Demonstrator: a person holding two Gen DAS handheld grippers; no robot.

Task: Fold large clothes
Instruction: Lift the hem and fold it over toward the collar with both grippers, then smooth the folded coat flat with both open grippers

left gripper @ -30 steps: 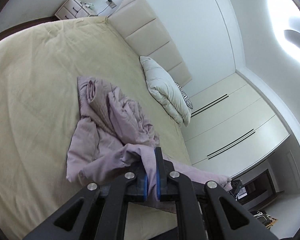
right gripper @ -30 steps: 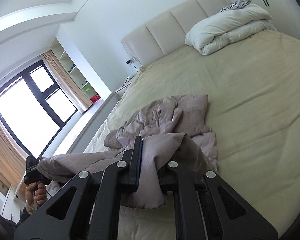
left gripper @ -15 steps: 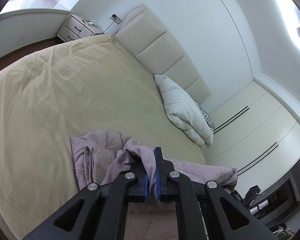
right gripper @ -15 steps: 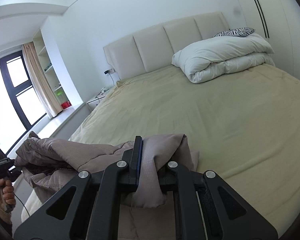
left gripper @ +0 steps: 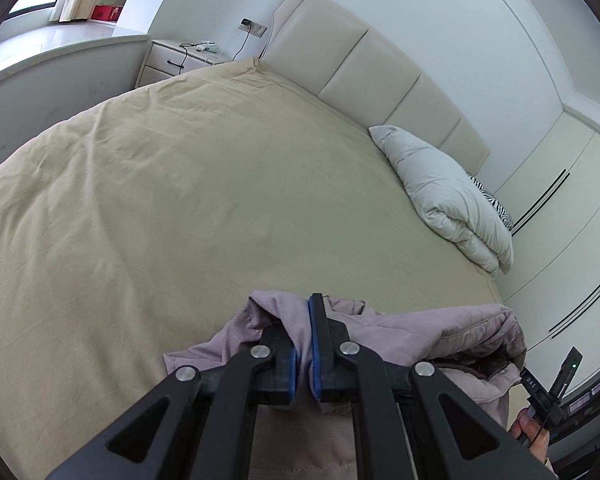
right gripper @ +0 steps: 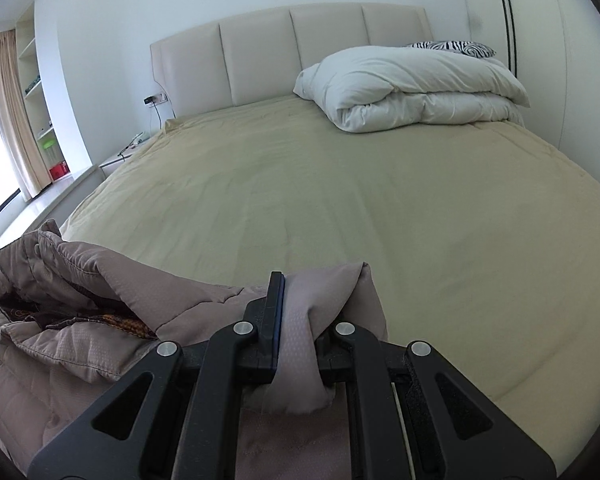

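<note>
A mauve padded jacket (left gripper: 432, 330) hangs stretched between my two grippers, above the near edge of the bed (left gripper: 180, 208). My left gripper (left gripper: 305, 320) is shut on one end of the jacket. My right gripper (right gripper: 300, 300) is shut on the other end, with a fold of fabric bulging between its fingers. In the right wrist view the jacket (right gripper: 80, 320) spreads to the left and shows its dark lining. The right gripper's handle and the hand on it show in the left wrist view (left gripper: 548, 392).
The beige bed (right gripper: 340, 200) stretches ahead to a cream headboard (right gripper: 292, 48). A folded white duvet (right gripper: 412, 88) and a zebra pillow (right gripper: 448, 46) lie at its head. A nightstand (left gripper: 180, 60) stands left, wardrobe doors (left gripper: 560, 208) right.
Both grippers have lifted the jacket off the bed and pulled it back toward the near edge. It was lying crumpled mid-bed; now it hangs between them.
</note>
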